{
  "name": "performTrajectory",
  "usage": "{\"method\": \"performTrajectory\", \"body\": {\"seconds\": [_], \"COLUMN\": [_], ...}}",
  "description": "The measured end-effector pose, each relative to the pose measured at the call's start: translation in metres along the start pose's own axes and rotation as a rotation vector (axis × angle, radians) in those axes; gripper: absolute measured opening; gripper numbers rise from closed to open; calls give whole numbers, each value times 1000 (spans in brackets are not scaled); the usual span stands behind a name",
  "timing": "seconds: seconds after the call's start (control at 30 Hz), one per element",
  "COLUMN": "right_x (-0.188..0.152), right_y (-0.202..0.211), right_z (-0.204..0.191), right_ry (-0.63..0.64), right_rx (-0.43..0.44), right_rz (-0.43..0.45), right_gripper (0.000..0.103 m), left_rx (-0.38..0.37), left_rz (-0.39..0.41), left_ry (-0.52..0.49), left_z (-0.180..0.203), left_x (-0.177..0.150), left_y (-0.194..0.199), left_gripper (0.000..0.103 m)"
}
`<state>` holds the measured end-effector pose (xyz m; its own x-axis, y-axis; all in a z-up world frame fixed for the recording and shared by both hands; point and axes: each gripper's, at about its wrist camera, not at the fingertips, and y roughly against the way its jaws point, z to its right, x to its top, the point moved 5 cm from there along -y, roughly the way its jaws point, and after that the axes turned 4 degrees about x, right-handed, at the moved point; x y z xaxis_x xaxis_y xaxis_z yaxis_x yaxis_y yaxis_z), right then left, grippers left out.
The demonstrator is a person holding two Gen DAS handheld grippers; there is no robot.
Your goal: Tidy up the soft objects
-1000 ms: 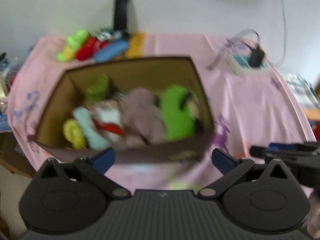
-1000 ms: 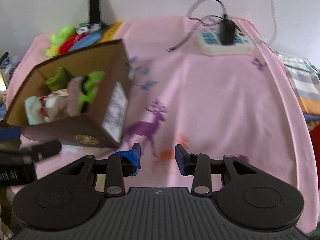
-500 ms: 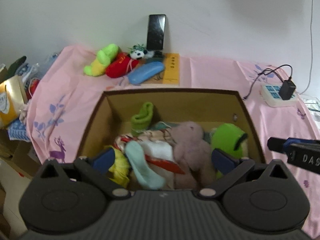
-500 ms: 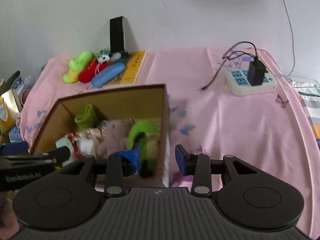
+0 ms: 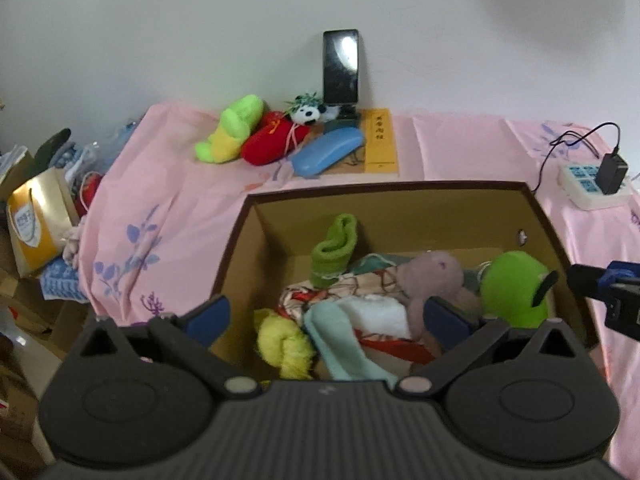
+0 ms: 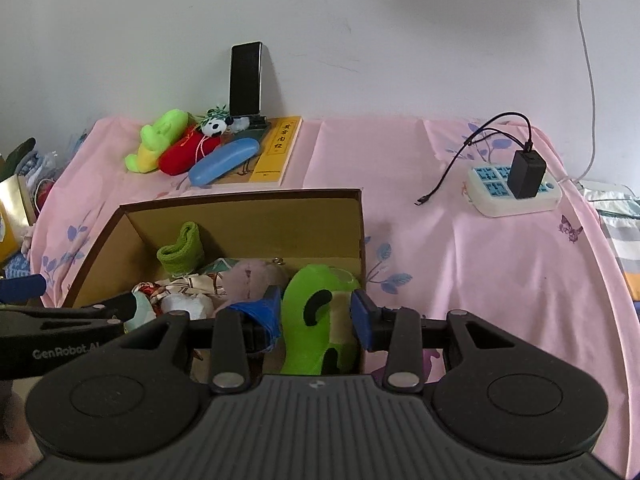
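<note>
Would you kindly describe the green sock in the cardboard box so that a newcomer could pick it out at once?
Start at the open cardboard box on the pink tablecloth. Look to its far left inner corner, where the green sock stands rolled against the back wall, cuff opening upward. Unlike the smooth, brighter green plush toy with black markings at the box's right side, it is ribbed, duller, and plain.

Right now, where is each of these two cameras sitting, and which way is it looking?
Left wrist view: sits on the left gripper, looking forward and down into the cardboard box of soft toys; its own open fingers show.
Right wrist view: sits on the right gripper, over the box's right end; its fingers are opening around the green plush.
Both share the box, the phone and the power strip.
</note>
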<state>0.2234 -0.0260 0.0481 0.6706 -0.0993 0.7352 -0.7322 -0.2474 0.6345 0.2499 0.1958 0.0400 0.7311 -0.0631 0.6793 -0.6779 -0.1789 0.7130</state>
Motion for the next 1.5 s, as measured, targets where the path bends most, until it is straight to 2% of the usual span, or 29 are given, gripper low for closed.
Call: {"method": "performTrajectory", "body": {"seconds": [0.37, 1.03, 1.27, 1.5], "right_x": [-9, -12, -8, -2], "right_y": [-10, -34, -44, -55], "right_z": [-8, -8, -10, -12], "right_ry": [-27, -66, -48, -15], "right_rx": [-6, -41, -58, -39], "right_rz": [-25, -59, -51, -53], "right_gripper": [23, 24, 24, 24], "left_rx": [0, -40, -49, -36], "left_rz": [-29, -94, -95, -107], "left_ry": [27, 5, 15, 22], "left_z": [-11, -5, -7, -5], "left_x": [2, -3, 3, 6], "left_y": [-5, -37, -48, -59], "left_gripper": [103, 103, 103, 103]}}
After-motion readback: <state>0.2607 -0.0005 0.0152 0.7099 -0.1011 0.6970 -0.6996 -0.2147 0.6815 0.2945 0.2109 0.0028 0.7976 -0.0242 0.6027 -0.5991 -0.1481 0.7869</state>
